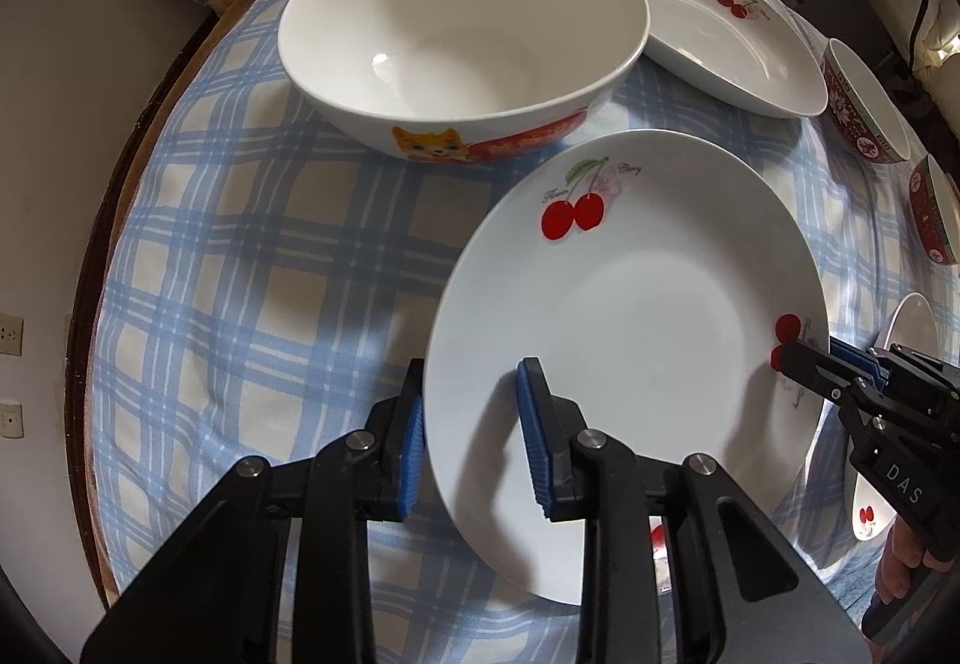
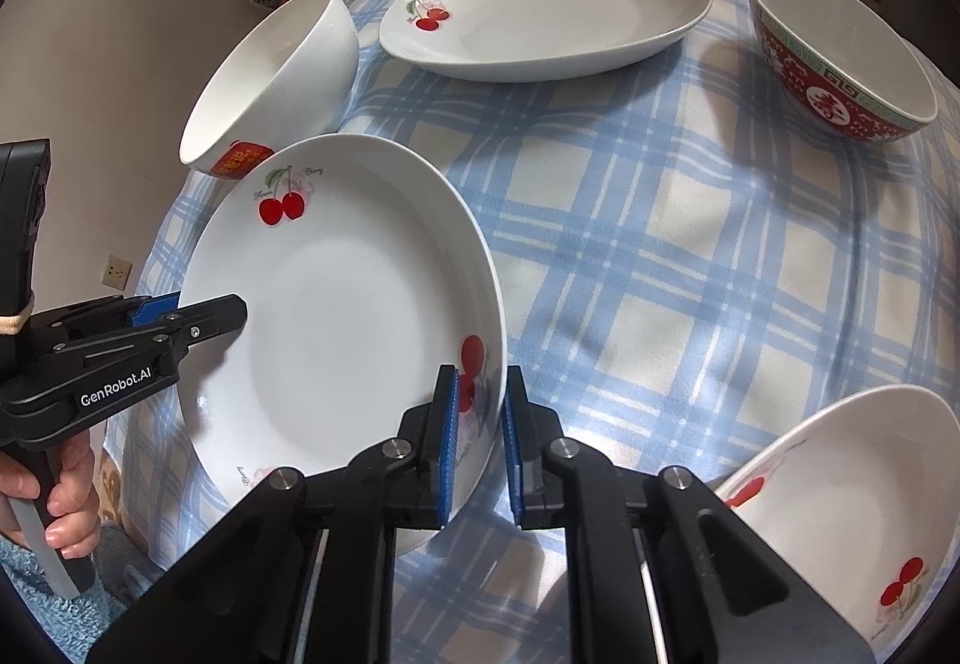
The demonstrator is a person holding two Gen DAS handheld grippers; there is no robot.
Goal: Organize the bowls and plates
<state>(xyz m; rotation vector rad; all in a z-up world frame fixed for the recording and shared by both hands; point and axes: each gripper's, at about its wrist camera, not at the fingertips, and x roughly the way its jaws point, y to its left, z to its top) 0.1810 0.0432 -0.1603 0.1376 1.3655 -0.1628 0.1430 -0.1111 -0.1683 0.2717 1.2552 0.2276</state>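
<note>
Between both pairs of jaws — cherry plate [image 1: 630,304] pinched at opposite rims by left gripper [image 1: 474,439] and right gripper [image 2: 480,445] — best lifted level, evenly.

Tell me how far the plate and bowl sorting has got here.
Early. Nothing looks stacked yet. In hand: the left gripper and right gripper have their jaws closed on opposite rims of the round cherry plate. Left to sort: the oval cherry dish, the white cat bowl, the red patterned bowl and the near cherry bowl, all separate on the checked cloth.
</note>
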